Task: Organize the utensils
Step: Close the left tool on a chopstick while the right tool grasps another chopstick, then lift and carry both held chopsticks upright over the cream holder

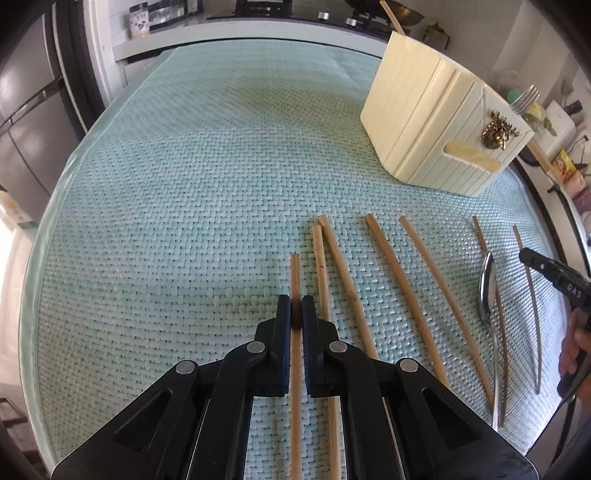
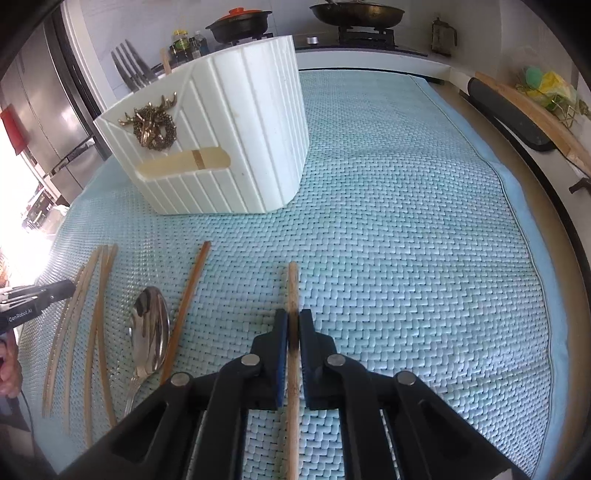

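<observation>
My left gripper [image 1: 296, 310] is shut on a wooden chopstick [image 1: 295, 273] that points forward over the woven mat [image 1: 184, 206]. Several more chopsticks [image 1: 391, 266] lie on the mat to its right, with a metal spoon [image 1: 487, 288] further right. My right gripper [image 2: 293, 325] is shut on another wooden chopstick [image 2: 293, 288]. A cream utensil holder [image 1: 424, 122] stands at the far right of the left wrist view; in the right wrist view the holder [image 2: 229, 147] is ahead on the left, with a fork [image 2: 127, 66] in it. The spoon [image 2: 149, 332] lies to the left.
The pale blue-green mat [image 2: 406, 221] covers the table. A stove with pans [image 2: 354, 14] is behind. A cutting board [image 2: 532, 110] lies along the right edge. Loose chopsticks [image 2: 92, 314] lie on the left, and one darker chopstick [image 2: 190, 295] beside the spoon.
</observation>
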The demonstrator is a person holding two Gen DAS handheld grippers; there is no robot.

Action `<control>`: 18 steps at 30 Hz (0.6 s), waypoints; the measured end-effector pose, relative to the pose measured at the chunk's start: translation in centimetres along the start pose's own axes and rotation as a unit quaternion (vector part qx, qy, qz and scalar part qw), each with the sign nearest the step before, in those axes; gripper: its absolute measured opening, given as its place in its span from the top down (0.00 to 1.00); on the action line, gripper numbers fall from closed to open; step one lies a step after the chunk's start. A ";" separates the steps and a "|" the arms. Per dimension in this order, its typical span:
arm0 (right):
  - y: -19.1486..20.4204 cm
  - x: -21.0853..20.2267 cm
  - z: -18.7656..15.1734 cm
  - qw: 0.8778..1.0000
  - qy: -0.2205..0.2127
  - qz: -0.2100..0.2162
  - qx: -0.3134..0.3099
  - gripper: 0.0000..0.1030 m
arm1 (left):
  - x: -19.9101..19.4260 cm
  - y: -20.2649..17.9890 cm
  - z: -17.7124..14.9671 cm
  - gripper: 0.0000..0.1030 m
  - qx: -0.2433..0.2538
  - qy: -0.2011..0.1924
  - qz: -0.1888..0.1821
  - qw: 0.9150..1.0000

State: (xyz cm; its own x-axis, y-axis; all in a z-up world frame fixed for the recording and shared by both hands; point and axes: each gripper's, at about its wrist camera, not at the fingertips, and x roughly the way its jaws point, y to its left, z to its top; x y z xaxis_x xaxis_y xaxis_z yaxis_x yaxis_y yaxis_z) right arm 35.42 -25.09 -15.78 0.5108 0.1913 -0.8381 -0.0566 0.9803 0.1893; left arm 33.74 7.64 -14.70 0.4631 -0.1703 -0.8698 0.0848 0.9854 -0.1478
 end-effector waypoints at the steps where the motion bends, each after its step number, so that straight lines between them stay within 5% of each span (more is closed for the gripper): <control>1: -0.2 -0.7 0.0 1.000 -0.009 0.010 0.006 0.94 | -0.9 -0.2 -0.4 0.97 -0.001 -0.009 -0.004 1.000; 12: 1.1 -12.2 -1.4 0.989 -0.115 0.088 0.006 0.94 | -13.7 -0.8 -2.7 0.97 -0.002 -0.136 -0.065 0.989; 18: 2.6 -18.0 -3.7 0.980 -0.178 0.088 -0.021 0.94 | -19.3 -1.4 -4.0 0.97 0.006 -0.199 -0.097 0.975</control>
State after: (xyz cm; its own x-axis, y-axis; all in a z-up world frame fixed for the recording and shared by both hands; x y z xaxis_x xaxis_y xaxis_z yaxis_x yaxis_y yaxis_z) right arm 22.87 -25.76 -2.08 0.7559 0.3362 -0.5617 -0.2024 0.9361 0.2878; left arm 21.13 9.55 0.41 0.7430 -0.3448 -0.5736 0.2140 0.9345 -0.2846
